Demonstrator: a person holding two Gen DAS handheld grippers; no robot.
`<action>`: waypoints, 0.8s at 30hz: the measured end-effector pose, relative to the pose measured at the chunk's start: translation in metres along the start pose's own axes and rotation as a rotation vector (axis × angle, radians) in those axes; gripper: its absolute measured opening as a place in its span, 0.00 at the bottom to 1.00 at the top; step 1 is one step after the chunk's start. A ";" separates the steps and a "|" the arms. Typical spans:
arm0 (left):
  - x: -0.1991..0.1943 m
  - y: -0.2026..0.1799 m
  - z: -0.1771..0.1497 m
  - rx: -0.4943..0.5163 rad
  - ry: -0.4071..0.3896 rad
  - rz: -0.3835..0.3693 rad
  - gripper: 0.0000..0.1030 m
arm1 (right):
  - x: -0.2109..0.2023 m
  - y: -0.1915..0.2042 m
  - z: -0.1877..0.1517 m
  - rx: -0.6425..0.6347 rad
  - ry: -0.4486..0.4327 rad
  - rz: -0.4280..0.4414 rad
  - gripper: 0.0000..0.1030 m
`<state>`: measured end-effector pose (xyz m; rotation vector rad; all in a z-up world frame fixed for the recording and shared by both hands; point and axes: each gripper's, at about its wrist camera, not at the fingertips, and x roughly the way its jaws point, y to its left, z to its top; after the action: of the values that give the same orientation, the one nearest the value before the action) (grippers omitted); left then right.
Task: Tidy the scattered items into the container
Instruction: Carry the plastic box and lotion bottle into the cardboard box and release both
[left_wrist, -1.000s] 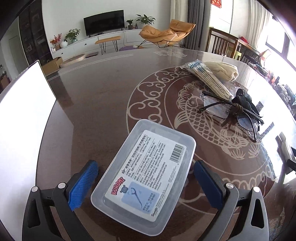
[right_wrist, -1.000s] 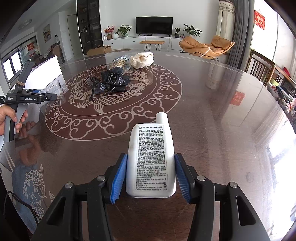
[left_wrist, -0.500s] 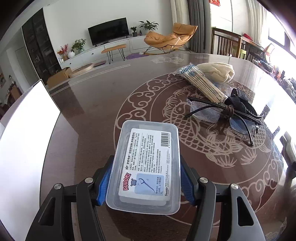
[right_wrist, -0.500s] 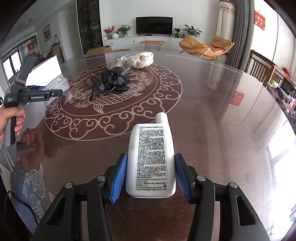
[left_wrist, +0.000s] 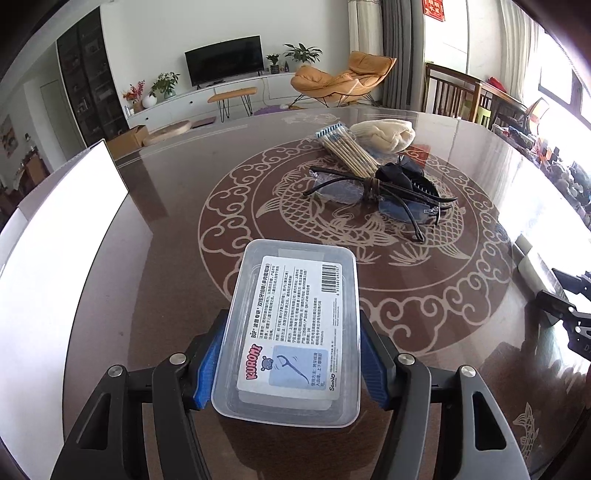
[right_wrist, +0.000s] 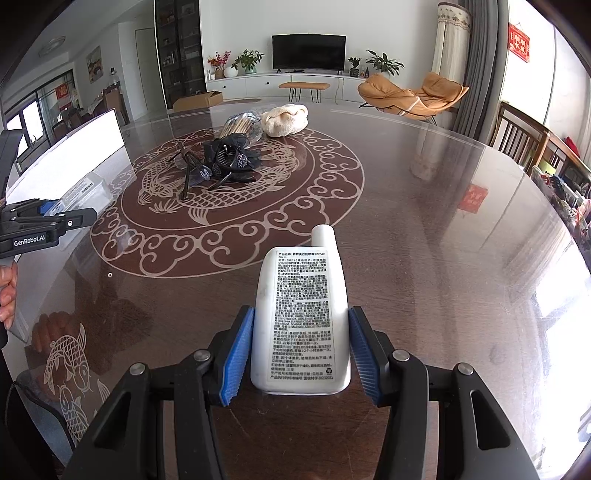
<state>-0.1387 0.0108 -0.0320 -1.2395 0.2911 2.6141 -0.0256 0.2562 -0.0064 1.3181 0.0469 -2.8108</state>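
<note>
Floss box (left_wrist: 291, 328), a clear rounded-rectangle plastic case with a printed paper label showing through its lid, sits clamped between the ribbed blue pads (left_wrist: 207, 369) of the left gripper (left_wrist: 290, 363), above the near part of the table (left_wrist: 177, 206). What lies under the label cannot be made out. From the right wrist view that same box (right_wrist: 83, 190) shows at the far left, just beside the white container (right_wrist: 70, 155).

White bottle (right_wrist: 301, 321), flat-sided with a narrow cap and a dense block of black print, lies on the tabletop between the blue pads (right_wrist: 236, 360) of the right gripper (right_wrist: 299, 356), which press against both its sides.

Further out, on the fish and cloud pattern at the table's centre, a loose heap lies together: a pair of thin black-framed glasses (left_wrist: 384, 201), a black hair claw (right_wrist: 231, 157) on dark crumpled cloth, a bundle of wooden-stemmed cotton swabs (left_wrist: 345, 149) in clear wrap, and a soft cream knitted bundle (left_wrist: 384, 134) touching the swabs.

The container's white wall (left_wrist: 62, 236) is smooth and glaring; its inside is hidden. The table is dark, glossy and reflective.
</note>
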 end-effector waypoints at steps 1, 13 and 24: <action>-0.002 -0.003 -0.005 0.000 0.004 0.001 0.61 | 0.000 0.000 0.000 0.000 0.000 0.000 0.50; -0.002 -0.009 -0.027 -0.044 -0.001 -0.004 0.61 | 0.000 0.001 0.000 -0.002 0.000 -0.002 0.50; -0.003 -0.011 -0.027 -0.037 0.001 0.006 0.62 | 0.000 0.001 0.000 -0.002 0.000 -0.003 0.50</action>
<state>-0.1140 0.0129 -0.0478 -1.2533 0.2478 2.6358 -0.0259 0.2554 -0.0063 1.3186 0.0525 -2.8127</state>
